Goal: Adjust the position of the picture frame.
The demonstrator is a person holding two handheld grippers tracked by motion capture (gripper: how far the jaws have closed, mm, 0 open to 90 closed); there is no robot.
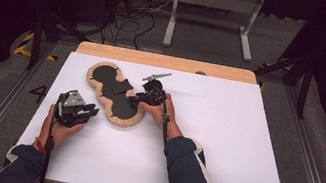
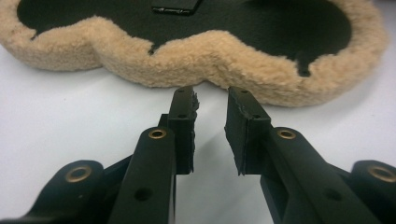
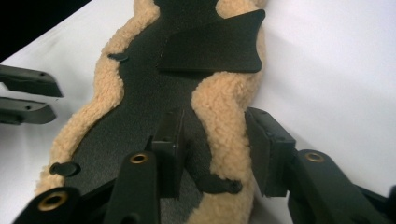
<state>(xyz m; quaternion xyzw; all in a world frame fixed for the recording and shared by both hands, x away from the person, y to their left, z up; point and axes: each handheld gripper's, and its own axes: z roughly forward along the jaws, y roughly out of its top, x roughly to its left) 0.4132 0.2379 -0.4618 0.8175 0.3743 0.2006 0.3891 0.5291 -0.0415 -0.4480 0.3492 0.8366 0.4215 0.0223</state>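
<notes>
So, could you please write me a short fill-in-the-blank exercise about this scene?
1. The fleece-edged pad lies on a ____ table top.
2. The pad's middle is black and its fluffy border is ____.
3. The right gripper has its jaws on either side of the pad's ____.
4. The left gripper has ____ between its jaws.

Missing words: white; tan; border; nothing

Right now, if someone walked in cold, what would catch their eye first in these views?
The tan fleece-edged pad with its black centre, lying left of middle on the white table. Next, the right gripper, jaws straddling the pad's fluffy rim without clearly pressing it. Then the left gripper, jaws parted and empty, just short of the pad's near edge.
</notes>
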